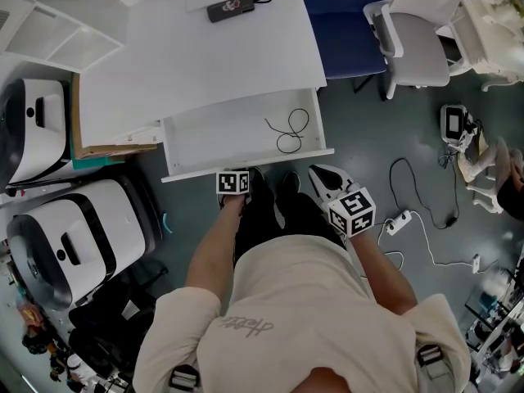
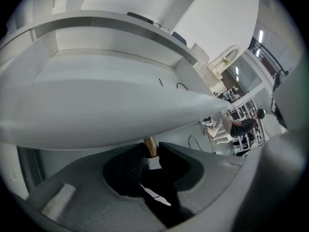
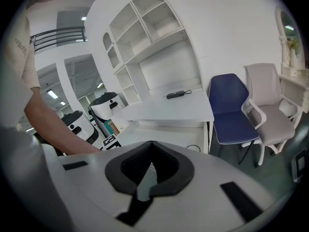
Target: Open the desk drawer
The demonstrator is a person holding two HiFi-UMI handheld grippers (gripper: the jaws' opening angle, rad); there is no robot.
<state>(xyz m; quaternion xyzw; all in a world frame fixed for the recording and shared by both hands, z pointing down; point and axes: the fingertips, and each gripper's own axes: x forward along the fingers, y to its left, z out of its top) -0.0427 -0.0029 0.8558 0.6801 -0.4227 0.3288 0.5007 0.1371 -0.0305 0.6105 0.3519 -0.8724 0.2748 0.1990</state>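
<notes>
1. left gripper point(image 2: 151, 152) pinches the brass knob point(image 2: 150, 145) on the open drawer point(image 1: 237, 133) under the white desk point(image 1: 213, 56).
2. right gripper point(image 3: 152, 143), jaws pressed together, hangs beside it, empty.
3. a black cable point(image 1: 288, 133) lies inside; a blue chair point(image 1: 344, 23) stands on the grey floor point(image 1: 368, 137).

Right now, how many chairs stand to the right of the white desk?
2. A blue padded chair stands beside the white desk; a pale grey armchair stands beyond it, further right. Others may be hidden outside the views.

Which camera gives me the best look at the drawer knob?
Left gripper view: the brass knob sits gripped between the left tongs. Head view hides it under the marker cube; right gripper view misses it.
</notes>
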